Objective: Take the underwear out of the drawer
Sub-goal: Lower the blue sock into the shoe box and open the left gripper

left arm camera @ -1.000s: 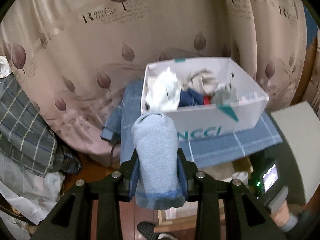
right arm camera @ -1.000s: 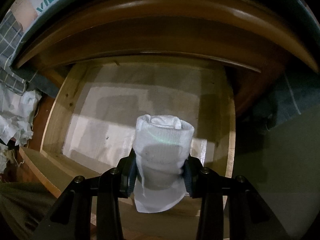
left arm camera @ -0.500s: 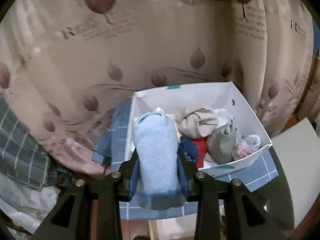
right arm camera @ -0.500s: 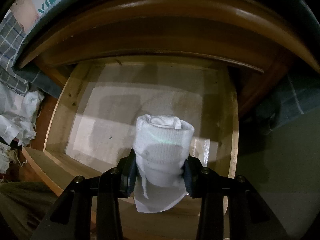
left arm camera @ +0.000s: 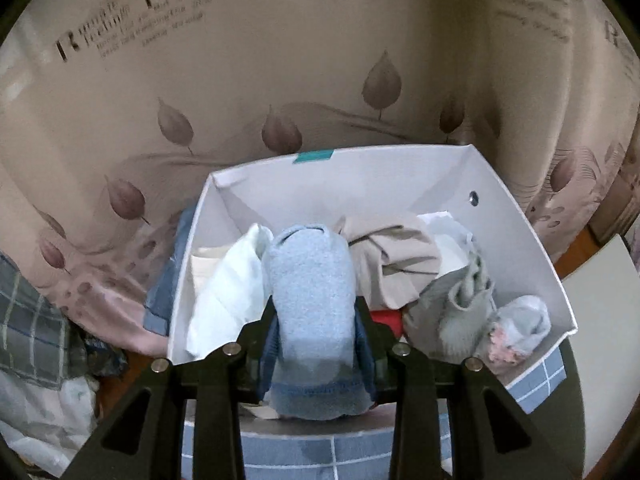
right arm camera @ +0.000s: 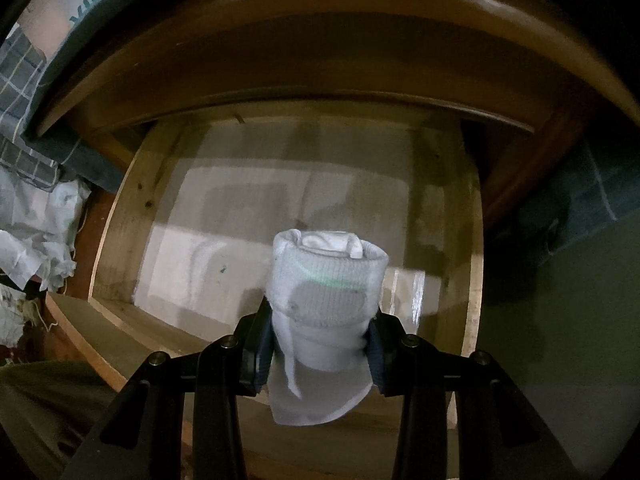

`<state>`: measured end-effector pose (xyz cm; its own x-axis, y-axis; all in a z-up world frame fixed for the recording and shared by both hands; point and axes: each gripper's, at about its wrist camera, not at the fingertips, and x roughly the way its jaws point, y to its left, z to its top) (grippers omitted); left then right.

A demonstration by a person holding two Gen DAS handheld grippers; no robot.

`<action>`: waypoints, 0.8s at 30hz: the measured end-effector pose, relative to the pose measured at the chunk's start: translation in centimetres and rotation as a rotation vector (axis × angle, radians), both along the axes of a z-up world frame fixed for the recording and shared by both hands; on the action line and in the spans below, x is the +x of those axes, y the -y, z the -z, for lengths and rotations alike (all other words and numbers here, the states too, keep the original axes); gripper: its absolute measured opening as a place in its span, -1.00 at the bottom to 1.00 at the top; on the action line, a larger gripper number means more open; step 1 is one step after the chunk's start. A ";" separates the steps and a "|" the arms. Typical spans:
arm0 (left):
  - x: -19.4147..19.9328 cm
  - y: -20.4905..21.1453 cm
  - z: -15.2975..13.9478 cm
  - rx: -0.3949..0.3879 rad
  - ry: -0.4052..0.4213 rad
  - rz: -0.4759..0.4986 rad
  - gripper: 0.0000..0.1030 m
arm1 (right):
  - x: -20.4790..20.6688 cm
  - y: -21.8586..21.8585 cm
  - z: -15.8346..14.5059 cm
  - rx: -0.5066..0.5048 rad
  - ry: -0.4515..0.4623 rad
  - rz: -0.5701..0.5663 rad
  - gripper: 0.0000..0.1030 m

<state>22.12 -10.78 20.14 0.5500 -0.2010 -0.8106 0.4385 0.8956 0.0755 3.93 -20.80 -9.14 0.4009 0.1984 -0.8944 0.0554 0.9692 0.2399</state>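
The left claw (left arm camera: pixel 316 336) is clenched on a rolled light-blue garment (left arm camera: pixel 312 300), its pads pressing the roll from both sides. The roll's long axis runs along the fingers, away from the camera; its rounded, folded end points forward and its darker blue hemmed edge hangs back toward the camera below the pads. It is held over the near left part of a white cardboard box (left arm camera: pixel 520 240) that sits on a blue checked cloth (left arm camera: pixel 540 384) on the surface. In the box lie a white folded piece (left arm camera: pixel 228 292), a beige bundle (left arm camera: pixel 396 260), a grey bundle (left arm camera: pixel 460 304) and a small pale roll with pink (left arm camera: pixel 516 332) in the near right corner. A leaf-printed curtain (left arm camera: pixel 280 80) hangs behind.

The right claw (right arm camera: pixel 320 340) grips a rolled white garment (right arm camera: pixel 324 288) in the same way: long axis along the fingers, the open rolled end forward, a loose flap trailing toward the camera. It hangs above the pulled-out wooden drawer (right arm camera: pixel 116 220), whose pale lined bottom shows beneath it. Whether the roll touches the bottom cannot be told.
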 end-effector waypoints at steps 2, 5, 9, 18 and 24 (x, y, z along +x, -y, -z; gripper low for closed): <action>0.4 -0.2 0.5 -0.015 -0.020 -0.004 -0.27 | 0.0 -0.1 0.0 -0.005 0.001 -0.004 -0.29; 0.2 0.0 0.8 -0.006 -0.009 0.001 -0.19 | 0.1 -0.3 0.1 -0.009 0.000 -0.009 -0.29; -0.2 0.1 1.1 -0.014 -0.021 -0.009 -0.13 | 0.1 -0.2 0.0 -0.013 0.001 -0.010 -0.29; -1.9 0.0 0.1 -0.016 0.022 0.018 -0.01 | 0.0 -0.2 0.0 -0.019 0.005 -0.005 -0.29; -4.7 -0.9 -1.7 -0.031 0.080 0.038 -0.01 | 0.0 -0.3 -0.1 -0.024 0.007 -0.008 -0.29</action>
<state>17.42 -9.87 21.79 0.6041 -0.2466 -0.7577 0.4655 0.8810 0.0843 3.95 -20.51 -9.07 0.4058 0.1803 -0.8960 0.0460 0.9751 0.2170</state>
